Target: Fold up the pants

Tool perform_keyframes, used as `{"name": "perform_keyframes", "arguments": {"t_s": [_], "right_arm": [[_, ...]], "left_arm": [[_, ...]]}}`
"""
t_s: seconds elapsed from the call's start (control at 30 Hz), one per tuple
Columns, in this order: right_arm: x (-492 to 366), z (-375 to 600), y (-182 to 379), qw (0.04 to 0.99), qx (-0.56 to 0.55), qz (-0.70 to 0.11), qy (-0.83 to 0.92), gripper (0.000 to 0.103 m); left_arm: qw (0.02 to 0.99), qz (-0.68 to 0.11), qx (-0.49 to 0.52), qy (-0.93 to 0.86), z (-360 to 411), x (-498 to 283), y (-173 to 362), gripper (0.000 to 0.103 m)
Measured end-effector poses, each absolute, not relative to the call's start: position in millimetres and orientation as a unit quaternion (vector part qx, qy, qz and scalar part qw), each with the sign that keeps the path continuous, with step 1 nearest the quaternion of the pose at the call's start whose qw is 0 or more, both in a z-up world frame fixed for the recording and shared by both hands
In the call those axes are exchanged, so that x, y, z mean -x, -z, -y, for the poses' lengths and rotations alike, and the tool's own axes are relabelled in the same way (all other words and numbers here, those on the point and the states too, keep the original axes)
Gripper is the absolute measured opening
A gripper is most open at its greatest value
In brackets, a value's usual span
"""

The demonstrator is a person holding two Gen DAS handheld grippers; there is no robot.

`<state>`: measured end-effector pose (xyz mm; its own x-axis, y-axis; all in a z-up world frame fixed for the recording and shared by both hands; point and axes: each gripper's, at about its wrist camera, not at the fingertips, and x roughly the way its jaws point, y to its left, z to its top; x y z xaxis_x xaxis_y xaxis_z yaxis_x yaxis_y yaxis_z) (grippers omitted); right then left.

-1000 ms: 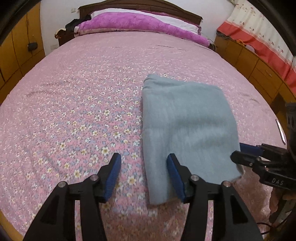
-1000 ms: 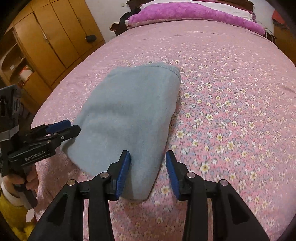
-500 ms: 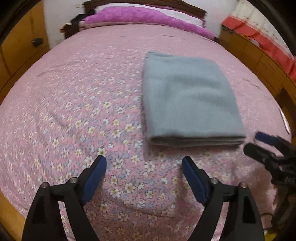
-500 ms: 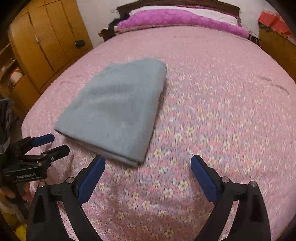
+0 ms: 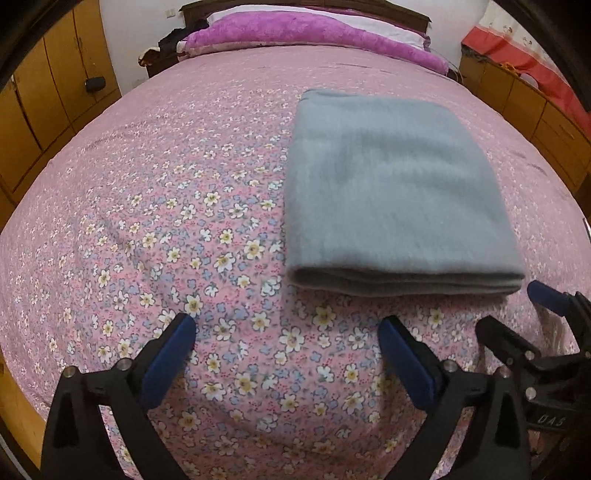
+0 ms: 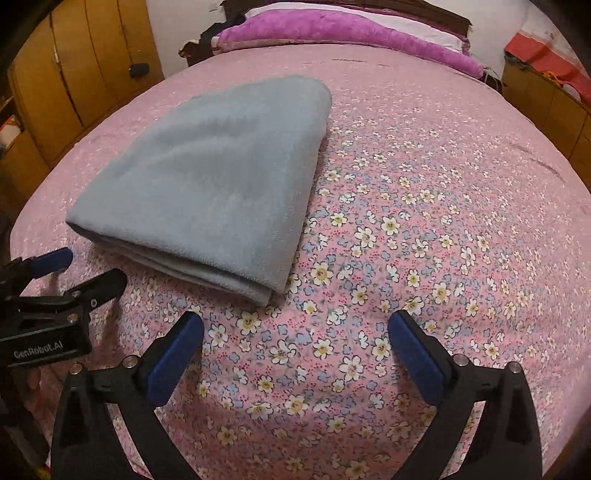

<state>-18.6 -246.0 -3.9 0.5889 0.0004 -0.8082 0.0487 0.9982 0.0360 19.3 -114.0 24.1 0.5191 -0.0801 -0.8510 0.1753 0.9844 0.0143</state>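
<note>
The big bed with the pink flowered cover [image 5: 177, 206] has lots of flat, bare room. The only thing lying in the way on it is the folded grey-blue fleece pants [image 5: 391, 199], a low soft stack. Bare cover lies all around the stack. At the far end a fluffy purple blanket [image 6: 343, 27] blocks the way. Yellow wooden cupboards [image 6: 74, 74] close in one side, and low wooden cabinets [image 5: 528, 99] close in the other.

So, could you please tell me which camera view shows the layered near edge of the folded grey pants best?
The right wrist view: the folded grey pants show their stacked layers and near corner sharply. The left wrist view shows the same edge straight on, but softer and more blurred.
</note>
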Motion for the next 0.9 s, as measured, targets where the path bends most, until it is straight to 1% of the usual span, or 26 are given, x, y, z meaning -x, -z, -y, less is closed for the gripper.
{"name": "perform_keyframes", "arguments": {"t_s": [0.3, 0.9], "right_arm": [[20.1, 241.9, 11.6, 0.894, -0.023, -0.447, 0.017, 0.100], [23.0, 239.0, 10.9, 0.895, -0.024, -0.445, 0.016, 0.100]], "left_arm": [[0.872, -0.482, -0.051, 0.072, 131.6, -19.7, -22.8, 0.103], [0.873, -0.479, -0.047, 0.074, 120.7, -21.1, -21.8, 0.103]]}}
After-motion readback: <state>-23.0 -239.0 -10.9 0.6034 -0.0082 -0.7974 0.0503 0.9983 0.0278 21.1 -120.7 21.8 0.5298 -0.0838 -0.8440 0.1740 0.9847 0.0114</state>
